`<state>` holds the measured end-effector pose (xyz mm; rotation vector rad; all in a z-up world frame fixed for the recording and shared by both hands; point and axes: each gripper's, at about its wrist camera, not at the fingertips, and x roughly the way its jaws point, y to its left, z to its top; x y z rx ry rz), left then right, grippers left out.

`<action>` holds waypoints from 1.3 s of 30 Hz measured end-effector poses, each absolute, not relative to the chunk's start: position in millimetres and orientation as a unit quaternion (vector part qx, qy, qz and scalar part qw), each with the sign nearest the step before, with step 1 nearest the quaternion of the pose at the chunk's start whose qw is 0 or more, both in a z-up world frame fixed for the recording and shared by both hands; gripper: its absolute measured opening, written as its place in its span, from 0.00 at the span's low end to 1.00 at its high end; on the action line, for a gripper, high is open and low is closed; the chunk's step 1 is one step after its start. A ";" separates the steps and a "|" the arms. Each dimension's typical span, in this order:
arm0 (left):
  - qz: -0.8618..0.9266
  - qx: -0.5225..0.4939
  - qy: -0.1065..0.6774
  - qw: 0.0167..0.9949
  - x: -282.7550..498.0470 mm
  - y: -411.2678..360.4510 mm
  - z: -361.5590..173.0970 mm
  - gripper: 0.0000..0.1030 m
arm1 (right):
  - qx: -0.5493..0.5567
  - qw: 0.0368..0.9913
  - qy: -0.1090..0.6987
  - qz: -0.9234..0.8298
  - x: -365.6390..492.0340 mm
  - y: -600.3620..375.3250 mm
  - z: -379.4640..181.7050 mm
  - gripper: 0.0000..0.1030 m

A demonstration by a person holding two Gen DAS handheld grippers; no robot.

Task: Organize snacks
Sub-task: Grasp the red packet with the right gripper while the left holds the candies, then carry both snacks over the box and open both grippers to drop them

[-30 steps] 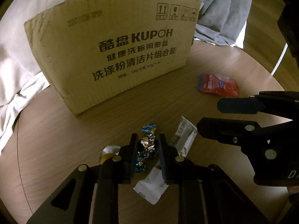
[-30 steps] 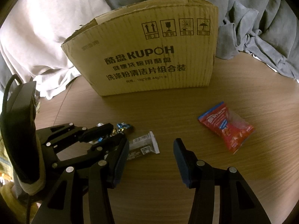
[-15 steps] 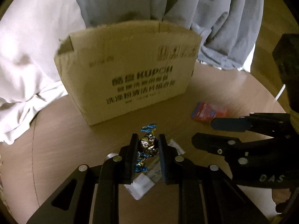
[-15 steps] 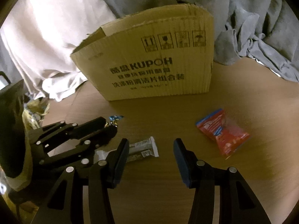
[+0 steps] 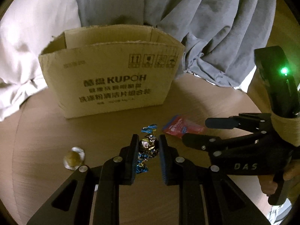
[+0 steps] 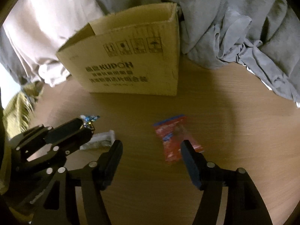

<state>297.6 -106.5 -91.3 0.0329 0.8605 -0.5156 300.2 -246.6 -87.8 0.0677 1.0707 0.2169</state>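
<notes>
1. Since the earlier frames both grippers have risen off the desk (image 5: 37, 131): the left hand-held gripper (image 5: 147, 148) has carried its foil-wrapped candy (image 5: 148, 146) up clear of the surface, and the cardboard box (image 5: 112, 86), seen front-on before, now shows its open top.
2. That left hand-held gripper is clenched on the candy, whose blue and gold twisted ends stick out above and below the pads.
3. The right hand-held gripper (image 6: 151, 150) has just been opening its jaws; they stand wide apart over the desk with nothing gripped, and the red snack packet (image 6: 170, 136) lies on the surface beneath, showing just inside the right finger.
4. Only the left wrist view shows a small round sweet in clear wrap (image 5: 74, 158) lying alone on the desk to the left of the gripper, the inner walls of the box, a green light on the right gripper's body, and the person's hand (image 5: 286, 174) around its handle.
5. Only the right wrist view shows a pale wrapped bar (image 6: 102, 140) on the desk, partly hidden behind the left gripper's fingers, and the box's right side panel.
6. The red packet shows in both views, lying flat between the box and the grippers.
7. The desk is round, with a wood grain, dimly lit.
8. Grey cloth (image 6: 234, 37) and pale cloth (image 5: 33, 37) are heaped behind and beside the box, draping onto the desk's far edge.
</notes>
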 end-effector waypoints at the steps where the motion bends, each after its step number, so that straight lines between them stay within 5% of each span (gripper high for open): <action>1: -0.244 0.015 0.414 0.877 298.5 -108.0 -92.9 0.21 | 0.021 0.851 0.514 0.109 302.7 -248.2 -89.2 0.63; 16: -0.221 0.021 0.441 0.870 319.5 -118.5 -117.3 0.21 | -0.068 0.804 0.577 0.125 342.6 -243.2 -134.3 0.62; 18: -0.221 0.022 0.441 0.869 320.9 -118.6 -118.9 0.21 | -0.067 0.804 0.577 0.125 343.2 -244.0 -136.5 0.48; 22: -0.221 0.020 0.439 0.870 320.9 -120.3 -116.2 0.21 | -0.053 0.808 0.575 0.118 340.5 -248.5 -137.2 0.39; 39: -0.233 0.019 0.364 0.901 298.1 -86.5 -53.3 0.21 | 0.015 0.881 0.464 0.097 297.1 -250.2 -60.1 0.38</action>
